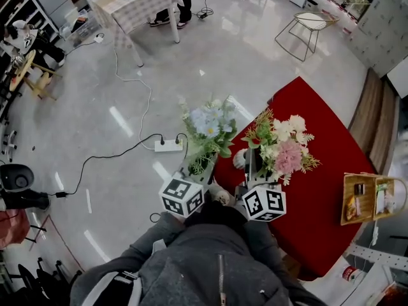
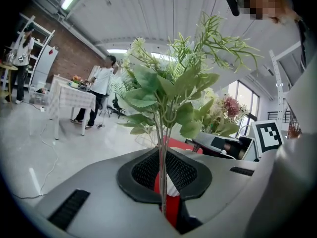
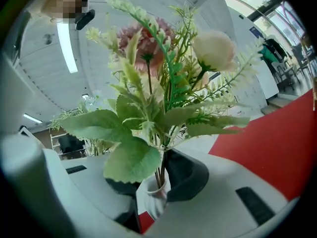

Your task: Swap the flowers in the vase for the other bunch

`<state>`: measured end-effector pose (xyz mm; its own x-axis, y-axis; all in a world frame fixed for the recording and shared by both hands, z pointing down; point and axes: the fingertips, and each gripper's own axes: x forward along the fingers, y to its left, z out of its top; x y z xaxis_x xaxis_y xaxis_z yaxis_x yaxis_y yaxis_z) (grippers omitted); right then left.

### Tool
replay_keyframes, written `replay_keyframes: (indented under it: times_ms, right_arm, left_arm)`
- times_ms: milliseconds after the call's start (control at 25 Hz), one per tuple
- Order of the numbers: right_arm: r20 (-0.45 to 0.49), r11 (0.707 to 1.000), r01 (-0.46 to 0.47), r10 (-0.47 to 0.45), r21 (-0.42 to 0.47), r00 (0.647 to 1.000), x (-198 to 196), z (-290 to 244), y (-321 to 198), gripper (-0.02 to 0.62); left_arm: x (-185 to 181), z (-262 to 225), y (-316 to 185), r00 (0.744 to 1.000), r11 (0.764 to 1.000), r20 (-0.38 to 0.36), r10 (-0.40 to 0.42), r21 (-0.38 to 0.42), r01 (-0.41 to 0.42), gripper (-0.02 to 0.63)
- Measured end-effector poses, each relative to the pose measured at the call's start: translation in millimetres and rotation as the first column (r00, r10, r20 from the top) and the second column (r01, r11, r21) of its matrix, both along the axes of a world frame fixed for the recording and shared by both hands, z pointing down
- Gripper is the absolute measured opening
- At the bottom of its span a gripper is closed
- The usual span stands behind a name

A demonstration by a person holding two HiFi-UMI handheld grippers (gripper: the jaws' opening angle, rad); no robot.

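Note:
A pale blue and white bunch (image 1: 209, 125) hangs over the floor just left of the red table (image 1: 331, 171), and my left gripper (image 1: 197, 167) is shut on its stems. The left gripper view has those thin stems (image 2: 162, 148) pinched between the dark pads of the left gripper (image 2: 162, 182). The pink and cream bunch (image 1: 284, 146) stands beside it, my right gripper (image 1: 255, 164) shut on its stems. In the right gripper view its stems (image 3: 159, 170) run down into the neck of the white vase (image 3: 152, 200), between the jaws of the right gripper (image 3: 159, 175). The vase (image 1: 240, 159) shows between the two grippers.
A wooden caddy (image 1: 366, 199) sits on the red table's right side. A power strip (image 1: 167, 145) with cables lies on the shiny floor to the left. Further off are a checked table (image 1: 137, 5), a wire chair (image 1: 309, 24) and a standing person (image 2: 101, 90).

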<state>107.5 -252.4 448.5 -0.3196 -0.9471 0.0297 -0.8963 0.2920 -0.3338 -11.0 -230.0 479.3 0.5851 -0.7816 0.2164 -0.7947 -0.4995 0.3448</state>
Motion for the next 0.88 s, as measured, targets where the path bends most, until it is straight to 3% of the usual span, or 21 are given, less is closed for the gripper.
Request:
replay_keyframes:
  times_ms: [160,880]
  right_arm:
    - [-0.018,1.0,-0.021,0.021,-0.014,1.0,1,1,0,0.058]
    - [-0.012,0.998,-0.057,0.057,0.018,0.998,15,-13,6,0.031]
  left_arm:
    - [-2,-3,-3,1.0,1.0,0.004,0.02,0.005,-0.02,0.032]
    - [6,-8,-6,0.998,0.998,-0.005,0.055,0.029,-0.055,0.032]
